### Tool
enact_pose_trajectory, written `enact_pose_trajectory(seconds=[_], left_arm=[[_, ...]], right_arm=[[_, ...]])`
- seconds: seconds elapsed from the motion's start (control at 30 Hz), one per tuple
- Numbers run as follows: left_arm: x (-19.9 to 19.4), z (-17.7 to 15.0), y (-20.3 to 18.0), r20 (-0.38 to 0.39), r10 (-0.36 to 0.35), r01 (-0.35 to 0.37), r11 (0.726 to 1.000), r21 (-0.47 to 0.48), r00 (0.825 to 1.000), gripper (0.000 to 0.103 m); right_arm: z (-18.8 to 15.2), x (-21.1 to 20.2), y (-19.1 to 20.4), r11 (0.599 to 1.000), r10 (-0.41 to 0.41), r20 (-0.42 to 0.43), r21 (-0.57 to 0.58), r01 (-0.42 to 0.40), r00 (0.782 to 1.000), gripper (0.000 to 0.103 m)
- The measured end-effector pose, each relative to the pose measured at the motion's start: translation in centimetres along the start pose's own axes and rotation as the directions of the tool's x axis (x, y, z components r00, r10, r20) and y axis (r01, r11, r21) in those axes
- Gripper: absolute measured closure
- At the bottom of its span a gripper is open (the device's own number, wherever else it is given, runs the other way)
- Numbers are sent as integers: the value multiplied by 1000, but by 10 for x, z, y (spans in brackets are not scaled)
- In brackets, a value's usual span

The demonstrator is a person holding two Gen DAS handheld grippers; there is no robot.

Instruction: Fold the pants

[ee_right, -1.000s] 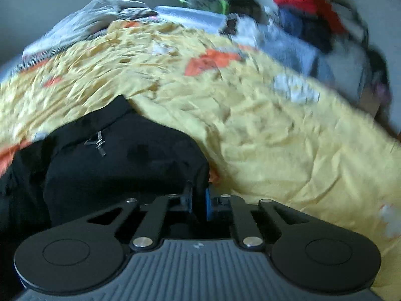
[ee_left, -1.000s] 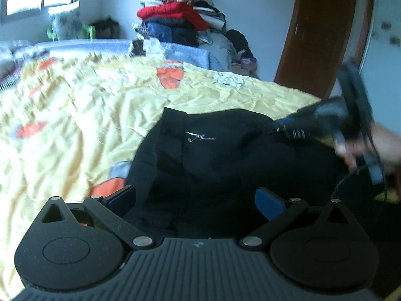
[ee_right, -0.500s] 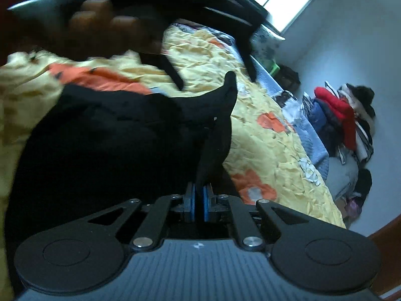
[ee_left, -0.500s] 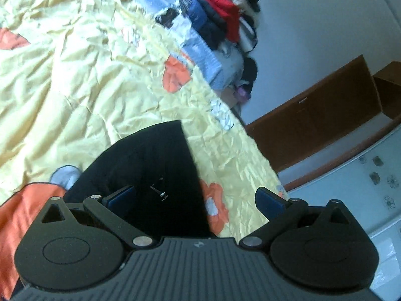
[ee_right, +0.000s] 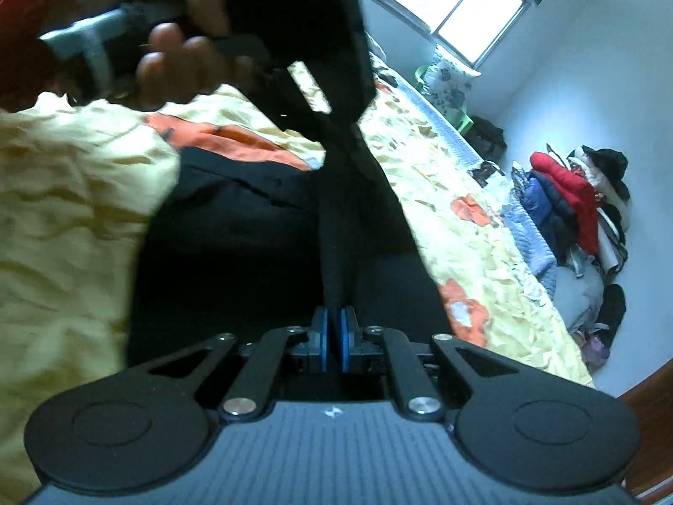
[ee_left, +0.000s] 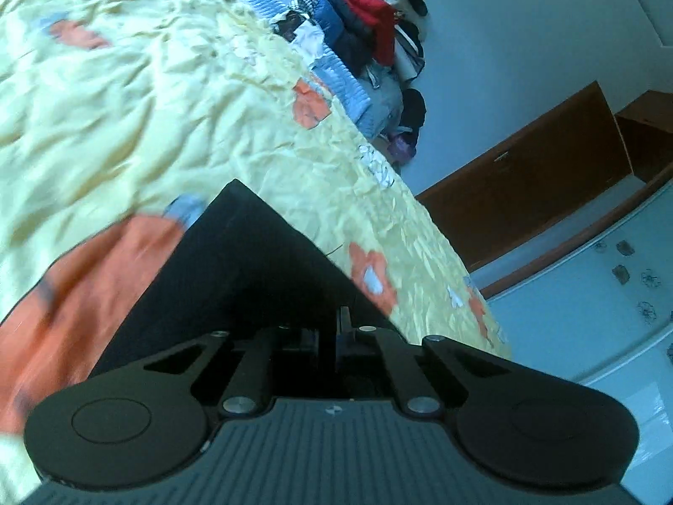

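Yellow bedspread (ee_left: 176, 97) with orange patches, crumpled. Heaped clothes pile (ee_left: 370, 42) against wall beyond bed's far edge, red jacket (ee_right: 568, 193) on top. Brown wooden door (ee_left: 547, 168). Bright window (ee_right: 458, 4); patterned pillow (ee_right: 446, 80) beneath.

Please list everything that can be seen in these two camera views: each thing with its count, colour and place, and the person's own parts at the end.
pants: one, black, on the bed, a fold stretched between both grippers
bedsheet: one, yellow with orange patches, over the bed
clothes pile: one, red, blue, white and dark, past the bed by the wall
window: one, bright, in the far wall
door: one, brown wood
pillow: one, floral, below the window
left gripper: black, shut on the pants
right gripper: blue fingers, shut on the pants
hand: one, holding the left gripper's handle
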State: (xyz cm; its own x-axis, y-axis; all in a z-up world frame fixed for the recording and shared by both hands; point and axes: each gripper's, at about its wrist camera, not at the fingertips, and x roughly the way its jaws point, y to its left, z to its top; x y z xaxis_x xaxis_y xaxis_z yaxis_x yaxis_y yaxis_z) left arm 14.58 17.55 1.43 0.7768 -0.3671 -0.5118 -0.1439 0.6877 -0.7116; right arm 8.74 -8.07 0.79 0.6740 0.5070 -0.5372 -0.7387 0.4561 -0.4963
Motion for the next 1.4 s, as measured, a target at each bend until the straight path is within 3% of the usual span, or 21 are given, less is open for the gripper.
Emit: enact_pose_trajectory(seconds=[0.13, 0.33, 0.5, 0.57, 0.77, 0.83, 0.87, 0.9, 0.97, 1.0, 1.07, 1.13, 1.17, 1.23, 1.3, 1.33, 1.37, 1.4], left_arm=[[-25, -23, 17, -33, 36, -36, 999, 4, 999, 99], [-33, -31, 34, -52, 81, -81, 997, -6, 995, 99], [-29, -39, 35, -36, 147, -144, 987, 72, 989, 95], [-23, -44, 38, -37, 174, -170, 981, 91, 984, 79], [-41, -48, 20, 26, 225, -226, 951, 212, 974, 70], [-50, -49, 13, 76, 273, -283, 929, 237, 959, 47], [-57, -50, 9, 127, 302, -325, 913, 249, 945, 41], [-65, -52, 4, 188, 316, -357, 897, 261, 930, 34], [-76, -53, -4, 273, 326, -400, 872, 283, 905, 32], [-79, -54, -9, 296, 323, -407, 865, 293, 899, 32], [-80, -55, -22, 288, 285, -373, 871, 321, 914, 31], [-73, -59, -35, 239, 236, -312, 879, 361, 942, 29], [-66, -63, -44, 205, 205, -273, 878, 394, 957, 29], [-50, -75, -62, 149, 156, -208, 862, 462, 977, 29], [-29, -91, -81, 82, 110, -137, 842, 523, 991, 29], [-19, -100, -91, 39, 84, -92, 833, 546, 996, 29], [-8, -110, -101, -5, 57, -45, 824, 565, 998, 29], [2, -121, -111, -50, 27, 7, 810, 587, 998, 28]], right_arm=[[3, -19, 28, 999, 50, 1, -15, -50, 999, 97], [2, -26, 57, 995, 102, -3, 4, -102, 995, 97], [2, -23, 68, 993, 110, -26, 48, -109, 994, 97], [-4, -17, 65, 991, 97, -28, 90, -94, 995, 96], [-19, -60, 63, 988, -15, 24, 157, 12, 1000, 89], [-34, -82, 49, 962, -74, 13, 263, 68, 997, 89], [-46, -93, 40, 940, -113, -4, 324, 108, 994, 89], [-61, -106, 31, 908, -156, -35, 388, 157, 987, 89], [-94, -129, 15, 832, -232, -111, 492, 257, 966, 88], [-114, -144, 7, 776, -276, -157, 546, 317, 948, 88], [-152, -174, -7, 640, -333, -241, 652, 406, 912, 88], [-194, -213, -20, 438, -386, -305, 770, 463, 871, 88], [-217, -234, -25, 316, -402, -330, 826, 468, 854, 88], [-255, -268, -28, 91, -421, -351, 901, 424, 836, 83], [-287, -299, -21, -127, -462, -363, 930, 344, 809, 60], [-300, -310, -17, -211, -481, -378, 926, 313, 791, 29], [-312, -320, -11, -279, -499, -392, 917, 285, 773, 12], [-321, -329, -5, -326, -518, -401, 909, 259, 755, 13]])
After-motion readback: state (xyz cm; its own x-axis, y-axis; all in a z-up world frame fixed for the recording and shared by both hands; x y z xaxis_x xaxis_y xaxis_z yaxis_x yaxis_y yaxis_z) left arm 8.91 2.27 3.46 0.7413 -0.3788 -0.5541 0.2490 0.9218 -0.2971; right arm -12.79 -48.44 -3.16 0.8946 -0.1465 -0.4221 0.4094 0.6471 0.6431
